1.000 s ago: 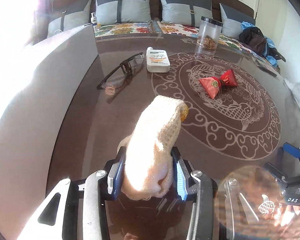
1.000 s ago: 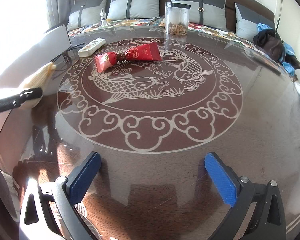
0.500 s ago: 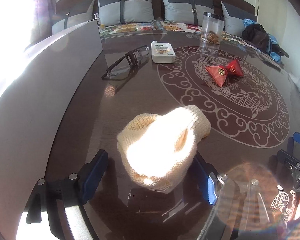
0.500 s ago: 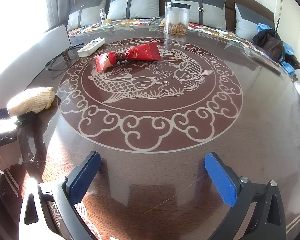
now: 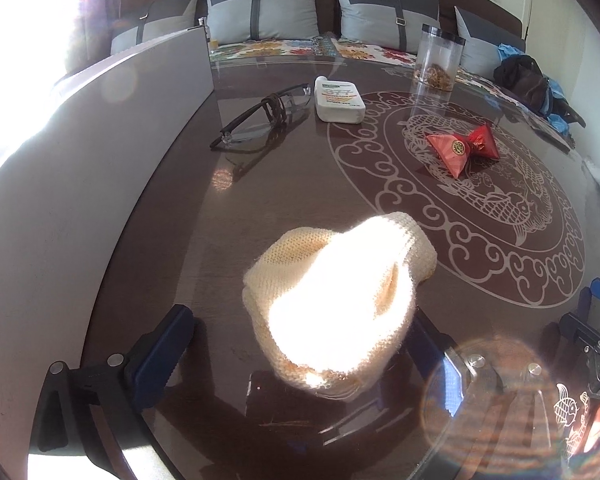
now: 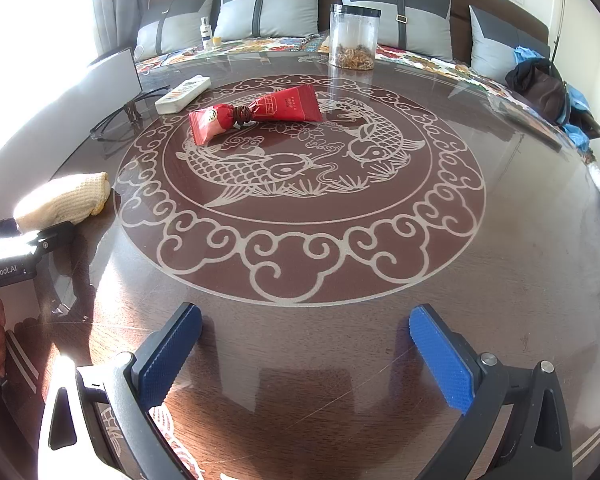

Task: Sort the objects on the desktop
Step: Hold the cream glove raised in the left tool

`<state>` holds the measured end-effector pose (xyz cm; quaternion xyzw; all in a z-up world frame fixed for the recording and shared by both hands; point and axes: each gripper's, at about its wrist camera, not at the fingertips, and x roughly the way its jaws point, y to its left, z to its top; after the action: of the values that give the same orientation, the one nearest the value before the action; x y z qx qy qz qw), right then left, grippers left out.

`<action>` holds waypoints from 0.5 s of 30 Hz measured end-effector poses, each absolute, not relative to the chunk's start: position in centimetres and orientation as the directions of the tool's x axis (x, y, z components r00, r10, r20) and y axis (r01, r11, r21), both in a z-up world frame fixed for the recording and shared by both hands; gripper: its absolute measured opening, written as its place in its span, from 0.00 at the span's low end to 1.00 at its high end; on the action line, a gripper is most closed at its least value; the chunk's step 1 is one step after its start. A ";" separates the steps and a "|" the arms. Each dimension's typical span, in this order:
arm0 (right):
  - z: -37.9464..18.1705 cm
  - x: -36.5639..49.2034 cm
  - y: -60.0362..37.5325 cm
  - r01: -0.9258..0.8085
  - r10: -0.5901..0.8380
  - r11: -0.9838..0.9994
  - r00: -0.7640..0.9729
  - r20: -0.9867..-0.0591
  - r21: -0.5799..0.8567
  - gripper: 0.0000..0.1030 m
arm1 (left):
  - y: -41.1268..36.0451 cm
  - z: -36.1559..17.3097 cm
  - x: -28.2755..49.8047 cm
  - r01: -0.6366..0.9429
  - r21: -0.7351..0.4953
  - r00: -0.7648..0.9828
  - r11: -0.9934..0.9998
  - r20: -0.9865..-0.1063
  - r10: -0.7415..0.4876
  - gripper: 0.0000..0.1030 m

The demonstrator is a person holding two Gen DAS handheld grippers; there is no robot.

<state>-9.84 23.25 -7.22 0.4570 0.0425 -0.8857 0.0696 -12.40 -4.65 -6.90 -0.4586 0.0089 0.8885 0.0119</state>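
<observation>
The left gripper [image 5: 300, 356] is being seen with its jaws spread wide, having just been opening; the cream knitted glove [image 5: 332, 292] is lying between them on the glass tabletop [image 5: 260, 184], no longer pinched, just outside the etched fish medallion [image 6: 300, 184]. The right gripper [image 6: 304, 356] is being held wide too, nothing between its fingers. Risks being noted: the loose knit is likely being left close to the left pads [image 5: 164, 356], so a withdrawal dragged low could be snagging a loop and pulling the glove off its spot. Glare is washing out much of the glove, so its edges are being judged poorly. The glasses [image 5: 260, 116], white bottle [image 5: 338, 100] and red packet [image 6: 256, 114] are lying well apart; a hasty reach could be skidding them on the slick glass.
</observation>
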 end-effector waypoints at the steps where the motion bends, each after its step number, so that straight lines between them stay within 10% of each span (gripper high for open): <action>1: -7.2 -9.8 23.3 0.162 -0.084 -0.987 -0.573 -0.815 -0.012 1.00 | -4.7 -6.9 -12.4 -0.029 0.004 -0.580 -1.000 -0.815 0.013 1.00; 15: -7.3 -11.6 22.8 0.138 -0.071 -0.990 -0.574 -0.815 -0.012 1.00 | -4.5 -6.9 -12.5 -0.028 0.000 -0.580 -1.000 -0.814 0.017 1.00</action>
<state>-11.63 22.78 -7.33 0.4575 0.0370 -0.8865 0.0589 -12.47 -4.52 -6.90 -0.4581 0.0064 0.8888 0.0127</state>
